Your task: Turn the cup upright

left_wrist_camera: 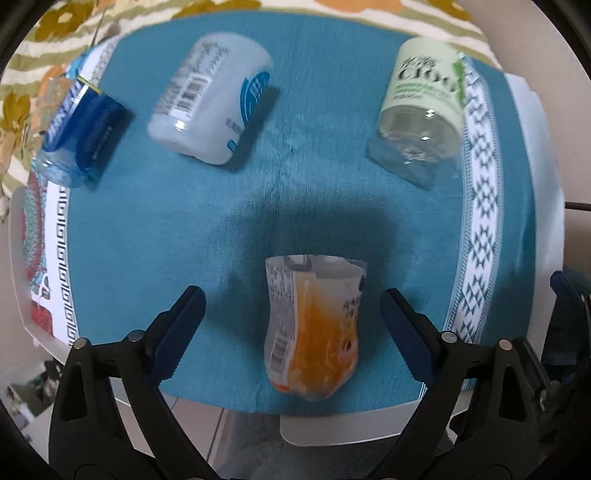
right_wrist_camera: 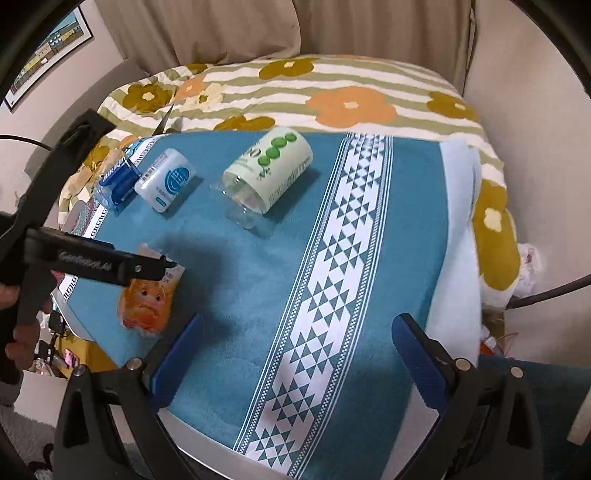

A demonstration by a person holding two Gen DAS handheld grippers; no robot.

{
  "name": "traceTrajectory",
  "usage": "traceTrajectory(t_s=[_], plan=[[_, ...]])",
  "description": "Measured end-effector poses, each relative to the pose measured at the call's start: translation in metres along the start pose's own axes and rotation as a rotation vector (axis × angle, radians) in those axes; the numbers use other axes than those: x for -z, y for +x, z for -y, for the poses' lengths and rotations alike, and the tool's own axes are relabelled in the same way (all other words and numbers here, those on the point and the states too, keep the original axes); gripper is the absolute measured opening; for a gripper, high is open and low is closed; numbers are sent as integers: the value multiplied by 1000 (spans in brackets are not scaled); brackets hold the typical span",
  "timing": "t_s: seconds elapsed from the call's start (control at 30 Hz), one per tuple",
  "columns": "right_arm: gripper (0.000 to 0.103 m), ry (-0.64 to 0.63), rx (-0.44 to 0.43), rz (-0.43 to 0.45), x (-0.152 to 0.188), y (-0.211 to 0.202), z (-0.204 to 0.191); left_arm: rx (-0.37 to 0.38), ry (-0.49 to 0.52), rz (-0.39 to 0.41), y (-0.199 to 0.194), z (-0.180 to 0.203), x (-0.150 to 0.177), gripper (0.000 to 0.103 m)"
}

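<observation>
Between the spread-open fingers of the left gripper [left_wrist_camera: 293,310], the orange cup [left_wrist_camera: 312,332] lies on the teal cloth [left_wrist_camera: 184,240], seemingly light, crushable plastic best held at mid-body.

I see a teal cloth [right_wrist_camera: 240,295] spread over a white counter [left_wrist_camera: 332,428], whose bare edge shows on the near side. A white band of teal triangles [right_wrist_camera: 332,277] runs along the cloth's length, and a narrow key-pattern border [left_wrist_camera: 62,258] lines its opposite side. A pale layer [right_wrist_camera: 458,221] sticks out from under the cloth beside the triangle band. Beyond the cloth lies a striped bedspread with orange and mustard flowers [right_wrist_camera: 332,99]. Behind that hangs a beige curtain [right_wrist_camera: 369,26]. A framed picture [right_wrist_camera: 48,55] is on the wall, and a black cable [right_wrist_camera: 546,295] crosses the far right edge.
</observation>
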State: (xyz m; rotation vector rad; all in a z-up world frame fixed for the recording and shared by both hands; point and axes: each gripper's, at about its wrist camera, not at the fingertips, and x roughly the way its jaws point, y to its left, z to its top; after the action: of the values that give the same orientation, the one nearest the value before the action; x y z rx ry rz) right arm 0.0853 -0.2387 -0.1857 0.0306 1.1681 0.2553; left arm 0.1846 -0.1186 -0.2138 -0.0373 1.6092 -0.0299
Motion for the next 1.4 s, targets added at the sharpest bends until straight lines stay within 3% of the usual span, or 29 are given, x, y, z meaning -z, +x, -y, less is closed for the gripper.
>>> traceTrajectory(t_s=[0.07,0.3,0.33,0.43,0.5,0.73,0.97,1.13,1.4], plan=[[101,2,-14,-9,0,6,1,-5,1,-24,6,2,-2,93],[101,7,-34,-17,-3,16,7,-9,-3,-64,18,6,-3,90],[101,10,-36,-17,-3,16,8,-7,-4,-68,20,7,-3,83],[101,13,-36,-18,-5,18,10,0,-3,-86,25,6,-6,76],[101,14,-36,-20,-6,19,10,12,-5,-96,28,5,-5,60],[101,17,-37,-18,-8,20,11,42,-6,-89,29,-2,0,59],[101,29,-32,6,-9,9,5,70,9,-48,6,-17,3,58],[101,50,-25,51,-8,-7,-2,101,25,49,-25,-26,14,58],[101,113,-20,100,11,-15,-22,82,135,469,-59,-45,27,58]])
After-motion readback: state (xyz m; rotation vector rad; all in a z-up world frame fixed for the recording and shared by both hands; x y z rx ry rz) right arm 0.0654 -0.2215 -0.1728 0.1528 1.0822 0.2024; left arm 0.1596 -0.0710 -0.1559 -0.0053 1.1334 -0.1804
